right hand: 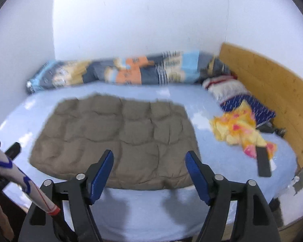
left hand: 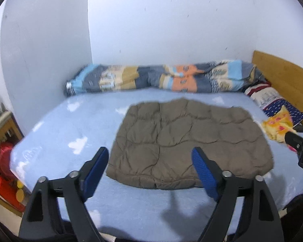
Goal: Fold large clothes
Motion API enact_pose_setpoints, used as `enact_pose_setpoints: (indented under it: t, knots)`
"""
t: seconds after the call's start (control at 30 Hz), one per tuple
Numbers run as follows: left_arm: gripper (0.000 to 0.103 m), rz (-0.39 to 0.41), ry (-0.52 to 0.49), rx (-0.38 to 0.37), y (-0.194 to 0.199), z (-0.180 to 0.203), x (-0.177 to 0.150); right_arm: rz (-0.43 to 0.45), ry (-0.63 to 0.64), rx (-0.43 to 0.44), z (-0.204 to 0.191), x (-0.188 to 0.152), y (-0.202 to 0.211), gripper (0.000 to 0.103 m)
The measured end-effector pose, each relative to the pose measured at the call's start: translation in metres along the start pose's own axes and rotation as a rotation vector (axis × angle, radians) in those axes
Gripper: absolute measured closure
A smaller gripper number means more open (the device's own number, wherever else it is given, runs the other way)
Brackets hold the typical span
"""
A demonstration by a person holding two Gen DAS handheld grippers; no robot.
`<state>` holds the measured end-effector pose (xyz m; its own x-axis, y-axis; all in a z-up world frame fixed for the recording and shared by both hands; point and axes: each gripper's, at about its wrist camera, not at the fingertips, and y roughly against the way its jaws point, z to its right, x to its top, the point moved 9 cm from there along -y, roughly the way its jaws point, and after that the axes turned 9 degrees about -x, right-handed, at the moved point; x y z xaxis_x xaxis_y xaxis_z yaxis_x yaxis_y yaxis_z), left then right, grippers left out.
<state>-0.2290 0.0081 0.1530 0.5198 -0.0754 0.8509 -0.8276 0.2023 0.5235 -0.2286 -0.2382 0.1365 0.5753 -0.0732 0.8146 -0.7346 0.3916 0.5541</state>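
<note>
The brown quilted jacket [left hand: 188, 143] lies folded into a flat, roughly rectangular pad on my light blue bed sheet [left hand: 70, 133], in the middle of the left view and left of center in the right view [right hand: 115, 141]. Nothing is touching it.

My left gripper [left hand: 150, 161] hangs above the near edge of the bed, pointing forward and slightly down at the jacket's near hem, its blue-padded fingers [left hand: 96, 171] spread wide and holding nothing. My right gripper [right hand: 149, 163] sits in much the same pose over the jacket's near right corner, fingers [right hand: 198, 176] likewise wide apart and empty. Part of its black body shows at the right edge of the left view [left hand: 301, 149].

Along the wall in the upper middle lies a rolled patchwork blanket [left hand: 161, 78]. At the right are a wooden headboard [right hand: 268, 88], a yellow and pink cloth [right hand: 240, 131] and a black remote [right hand: 263, 161] on the sheet.
</note>
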Motion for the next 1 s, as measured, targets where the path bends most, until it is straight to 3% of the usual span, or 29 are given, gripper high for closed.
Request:
enact_pose_setpoints:
  t: [0.1, 0.23, 0.4, 0.57, 0.73, 1.0]
  knots:
    - [0.011, 0.068, 0.013, 0.004, 0.047, -0.001, 0.01, 0.116, -0.021, 0.018, 0.0, 0.013, 0.059, 0.007]
    - [0.004, 0.059, 0.0, 0.048, 0.073, -0.01, 0.01, 0.201, -0.011, 0.01, -0.005, 0.015, 0.105, 0.004]
    - [0.004, -0.043, 0.02, 0.044, 0.071, -0.016, -0.008, 0.151, 0.007, 0.015, -0.012, 0.003, 0.104, 0.002]
    - [0.004, 0.005, 0.026, 0.079, 0.078, -0.018, -0.01, 0.158, 0.003, -0.015, -0.011, -0.001, 0.112, 0.002]
    - [0.004, -0.01, -0.06, 0.119, 0.075, -0.01, -0.014, 0.168, 0.003, -0.002, -0.018, -0.002, 0.114, 0.002]
    - [0.004, -0.068, -0.072, 0.151, 0.058, -0.017, -0.02, 0.132, 0.034, -0.002, -0.03, -0.007, 0.097, 0.002]
